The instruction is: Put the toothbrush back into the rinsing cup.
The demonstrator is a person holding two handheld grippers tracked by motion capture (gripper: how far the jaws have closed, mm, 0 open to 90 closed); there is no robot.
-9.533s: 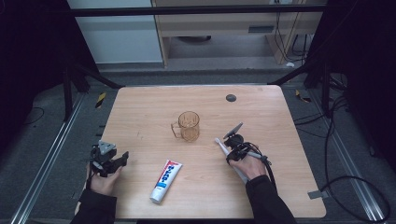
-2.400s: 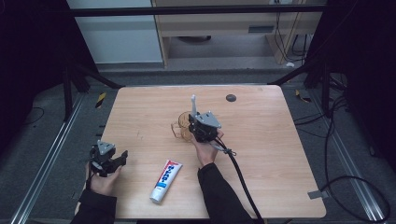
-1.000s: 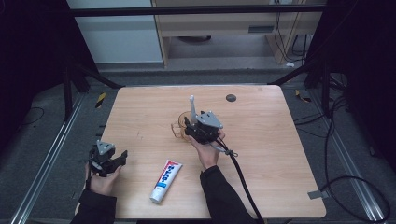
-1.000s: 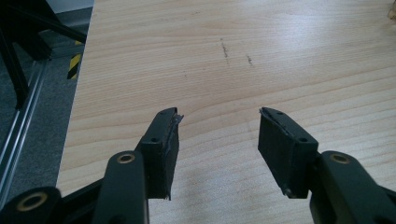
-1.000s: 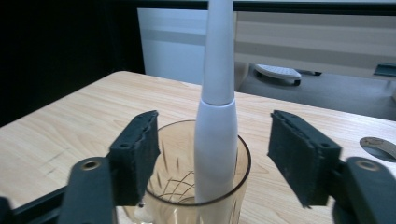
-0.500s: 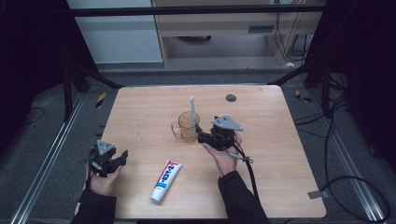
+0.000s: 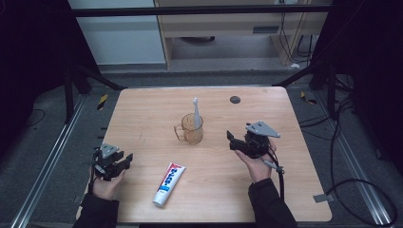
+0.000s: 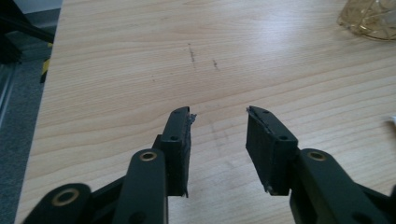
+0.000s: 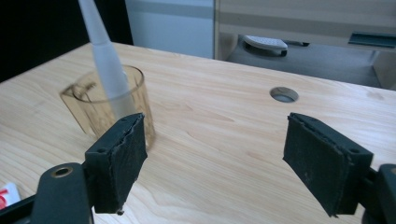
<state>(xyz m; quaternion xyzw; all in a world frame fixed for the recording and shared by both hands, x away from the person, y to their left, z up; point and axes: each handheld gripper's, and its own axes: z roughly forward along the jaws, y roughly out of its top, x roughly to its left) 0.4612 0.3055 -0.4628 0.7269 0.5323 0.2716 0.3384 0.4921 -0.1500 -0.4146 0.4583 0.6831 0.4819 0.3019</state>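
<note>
The toothbrush [image 7: 195, 112] now stands in the amber cup [image 7: 192, 128] near the middle of the table [image 7: 142, 109], head up and leaning on the rim. The right gripper [image 7: 233, 140] has let it go and drawn back to the cup's right — its jaws have just been opening and stand wide with nothing between them. The left gripper [image 8: 218, 122], at the table's near left edge, has just been closing partway and is empty too. With the brush placed, the toothpaste tube [image 7: 168, 184] lying between the hands looks like the next thing to handle.
</note>
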